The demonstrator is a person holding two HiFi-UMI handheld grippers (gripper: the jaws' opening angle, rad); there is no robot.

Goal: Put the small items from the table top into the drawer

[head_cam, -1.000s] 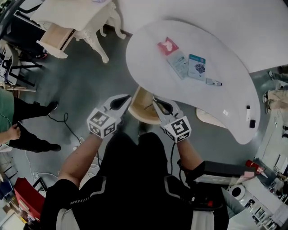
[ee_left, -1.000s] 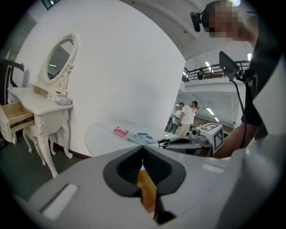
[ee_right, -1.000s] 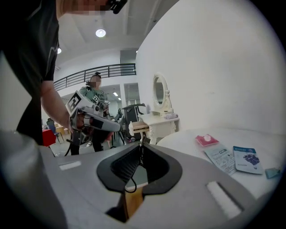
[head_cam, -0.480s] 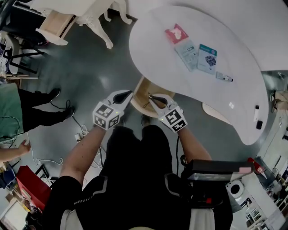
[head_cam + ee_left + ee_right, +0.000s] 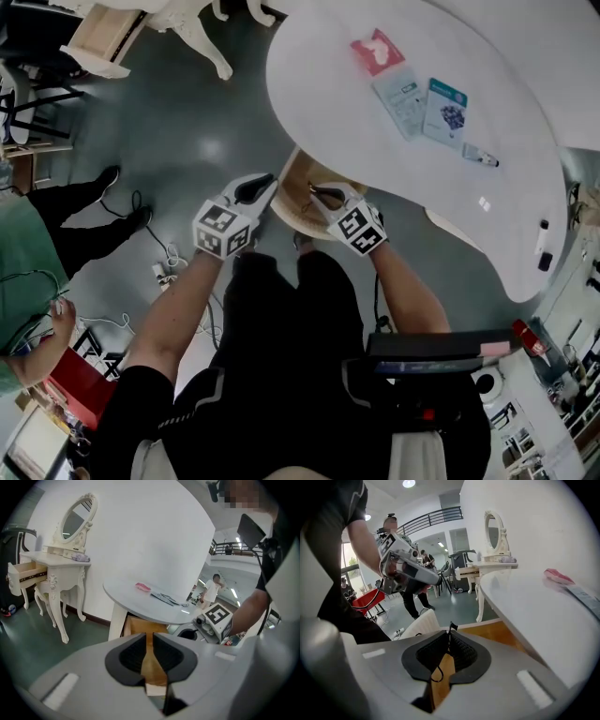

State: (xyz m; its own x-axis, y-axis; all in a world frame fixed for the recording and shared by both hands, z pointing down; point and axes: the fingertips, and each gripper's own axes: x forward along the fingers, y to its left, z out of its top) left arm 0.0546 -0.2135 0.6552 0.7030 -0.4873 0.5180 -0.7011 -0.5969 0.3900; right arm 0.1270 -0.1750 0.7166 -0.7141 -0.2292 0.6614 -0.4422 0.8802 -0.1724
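The white table (image 5: 328, 122) carries a pink packet (image 5: 377, 52), two cards (image 5: 424, 101), a pen (image 5: 480, 156) and small dark items near its right end (image 5: 544, 248). Under its near edge a wooden drawer (image 5: 298, 211) stands pulled out. My right gripper (image 5: 319, 192) hovers over the drawer, shut on a thin black cord (image 5: 436, 674) that hangs in a loop below the jaws. My left gripper (image 5: 261, 186) is beside it at the drawer's left, its jaws a narrow gap apart and empty. The drawer's wood (image 5: 140, 625) shows through that gap.
A white dressing table (image 5: 56, 559) with an oval mirror and an open drawer stands far left. A person in green (image 5: 28, 281) stands on the grey floor at left, near loose cables (image 5: 164, 267). A white chair back (image 5: 419, 623) is beside the drawer.
The head view has swung, shifting the table up and right. Both grippers stay over the drawer and have drawn a little closer together. The person at left has stepped nearer.
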